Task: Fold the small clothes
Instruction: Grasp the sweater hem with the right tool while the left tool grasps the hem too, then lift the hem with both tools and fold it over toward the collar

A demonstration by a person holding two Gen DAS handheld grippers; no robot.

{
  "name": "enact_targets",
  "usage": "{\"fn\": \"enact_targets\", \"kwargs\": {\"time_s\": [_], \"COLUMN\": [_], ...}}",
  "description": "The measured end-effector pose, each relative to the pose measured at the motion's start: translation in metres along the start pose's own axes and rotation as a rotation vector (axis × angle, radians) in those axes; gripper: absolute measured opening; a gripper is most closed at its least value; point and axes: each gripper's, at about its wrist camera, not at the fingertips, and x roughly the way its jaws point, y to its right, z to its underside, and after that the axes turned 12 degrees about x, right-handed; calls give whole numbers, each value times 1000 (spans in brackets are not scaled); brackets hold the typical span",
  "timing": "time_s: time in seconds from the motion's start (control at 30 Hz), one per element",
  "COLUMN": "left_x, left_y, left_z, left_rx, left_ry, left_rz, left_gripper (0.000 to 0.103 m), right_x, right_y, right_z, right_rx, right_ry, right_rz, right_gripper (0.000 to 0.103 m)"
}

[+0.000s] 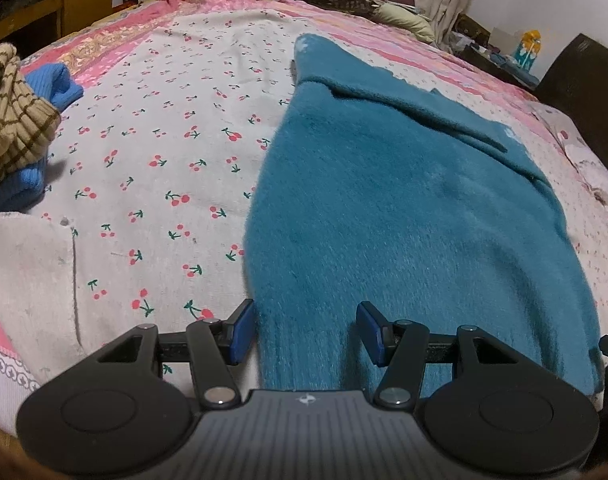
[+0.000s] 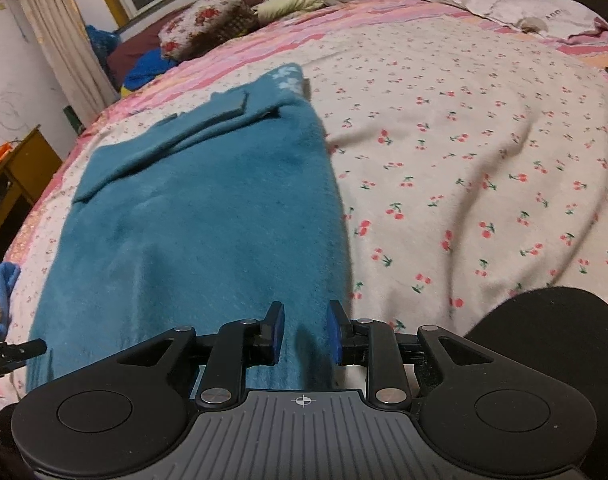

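A fuzzy teal sweater (image 1: 404,208) lies flat on the cherry-print bed sheet (image 1: 164,140), with one sleeve (image 1: 424,116) folded across its far part. My left gripper (image 1: 306,332) is open over the sweater's near left hem corner; the fabric lies under and between the pads without being pinched. In the right wrist view the same sweater (image 2: 208,208) fills the left half, its sleeve (image 2: 192,128) across the top. My right gripper (image 2: 306,330) sits at the near right hem with a narrow gap between its blue pads. Teal fabric shows in that gap, and the pads do not press on it.
A tan striped knit (image 1: 12,120) and a blue garment (image 1: 60,84) are piled at the bed's left side, with a white cloth (image 1: 28,280) nearer. A floral cushion (image 2: 204,20) lies at the far edge, a pillow (image 2: 524,4) far right, a wooden desk (image 2: 20,176) beside the bed.
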Motion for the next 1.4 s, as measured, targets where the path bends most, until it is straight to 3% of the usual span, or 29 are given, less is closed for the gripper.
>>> {"fn": "enact_targets", "kwargs": {"time_s": [0.33, 0.57, 0.73, 0.83, 0.9, 1.03, 1.13, 1.4], "left_x": [3, 10, 8, 4, 1, -1, 1, 7], "left_y": [9, 12, 13, 6, -1, -14, -17, -3], "left_z": [2, 1, 1, 0, 0, 1, 2, -8], "left_rx": [66, 84, 85, 41, -1, -86, -114, -38], "left_ry": [-48, -87, -78, -71, -60, -43, -40, -118], "left_rz": [-16, -13, -5, 27, 57, 110, 115, 52], "left_gripper": [60, 59, 38, 22, 19, 17, 17, 19], "right_x": [2, 8, 8, 5, 2, -4, -4, 10], "right_y": [-2, 0, -1, -1, 6, 26, 35, 22], "right_z": [8, 9, 9, 7, 3, -6, -10, -17], "right_rx": [-21, -6, -15, -3, 51, 216, 287, 270], "right_ry": [-59, -114, -129, -128, -130, -139, -133, -185], "right_rz": [55, 38, 17, -27, -75, -211, -264, -162], "right_gripper": [25, 25, 20, 12, 11, 11, 10, 15]}}
